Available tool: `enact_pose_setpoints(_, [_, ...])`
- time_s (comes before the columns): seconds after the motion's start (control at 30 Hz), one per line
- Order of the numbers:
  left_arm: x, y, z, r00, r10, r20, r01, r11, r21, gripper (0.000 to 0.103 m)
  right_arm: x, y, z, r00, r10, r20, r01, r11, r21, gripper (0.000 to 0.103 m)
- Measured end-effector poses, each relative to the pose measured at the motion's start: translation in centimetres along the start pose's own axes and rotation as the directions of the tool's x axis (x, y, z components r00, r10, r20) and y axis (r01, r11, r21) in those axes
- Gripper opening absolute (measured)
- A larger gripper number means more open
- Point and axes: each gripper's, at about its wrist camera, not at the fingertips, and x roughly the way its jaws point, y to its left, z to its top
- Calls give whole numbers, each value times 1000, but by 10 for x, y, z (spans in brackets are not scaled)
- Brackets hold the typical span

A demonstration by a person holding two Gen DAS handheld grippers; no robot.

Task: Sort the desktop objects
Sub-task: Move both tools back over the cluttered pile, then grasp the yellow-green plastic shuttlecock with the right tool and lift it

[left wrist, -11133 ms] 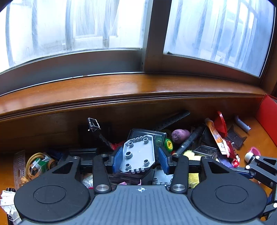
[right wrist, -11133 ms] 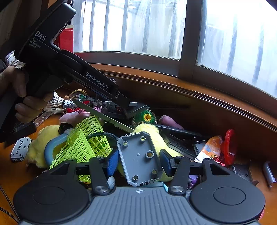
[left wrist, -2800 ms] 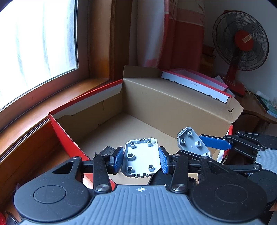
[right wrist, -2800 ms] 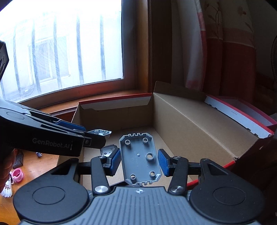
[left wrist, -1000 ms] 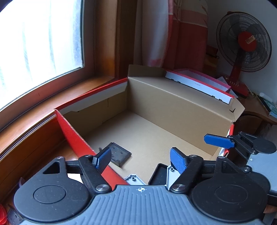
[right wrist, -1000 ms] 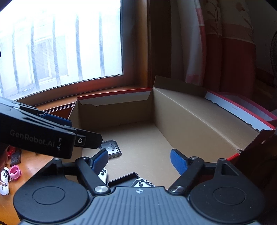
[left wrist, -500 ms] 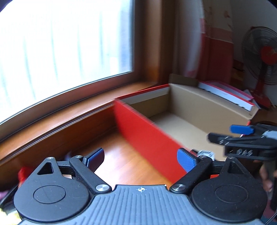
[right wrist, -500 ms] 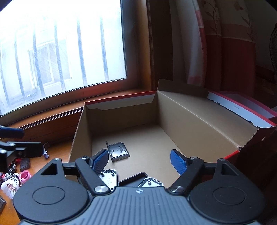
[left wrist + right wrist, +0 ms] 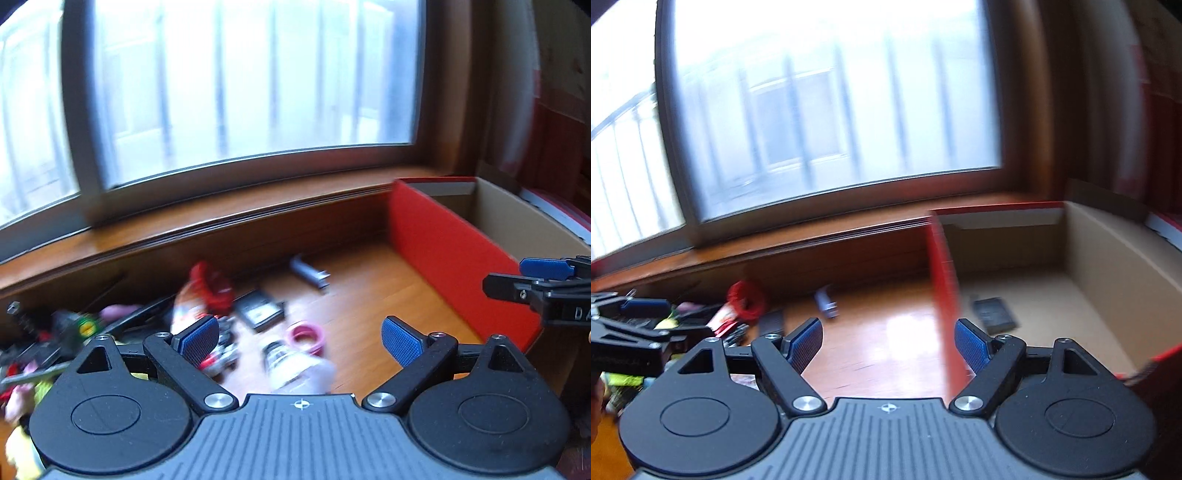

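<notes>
Left gripper now over desk clutter, jaws just opened, empty

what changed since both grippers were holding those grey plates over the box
Both grey plates were let go into the cardboard box. The left gripper, its jaws just opened wider, and the right gripper are open and empty. Both views have swung from the box back toward the clutter on the desk. The box stays put by the window, a dark square piece still inside.
</notes>
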Motion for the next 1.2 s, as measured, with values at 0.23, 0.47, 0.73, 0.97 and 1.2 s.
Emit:
enact_pose_setpoints(0.23, [-37, 80, -29, 990, 140, -13, -141, 982, -129, 96, 25, 93, -11, 989, 125, -83, -143, 957, -251, 73])
enact_pose_setpoints(0.47, [-67, 145, -53, 965, 261, -35, -262, 937, -232, 96, 45, 176, -25, 947, 256, -195, -310, 889, -337, 68])
enact_pose_setpoints(0.73, [-82, 200, -79, 943, 320, -93, -332, 893, -304, 96, 75, 252, -45, 877, 362, -315, -472, 770, -429, 54])
enact_pose_setpoints(0.97, [-80, 222, -83, 943, 316, -104, -333, 892, -305, 96, 93, 295, -55, 851, 381, -361, -522, 690, -501, 54])
enact_pose_setpoints(1.2, [-72, 233, -84, 946, 303, -113, -324, 897, -302, 96, 116, 320, -65, 848, 348, -399, -525, 650, -549, 53])
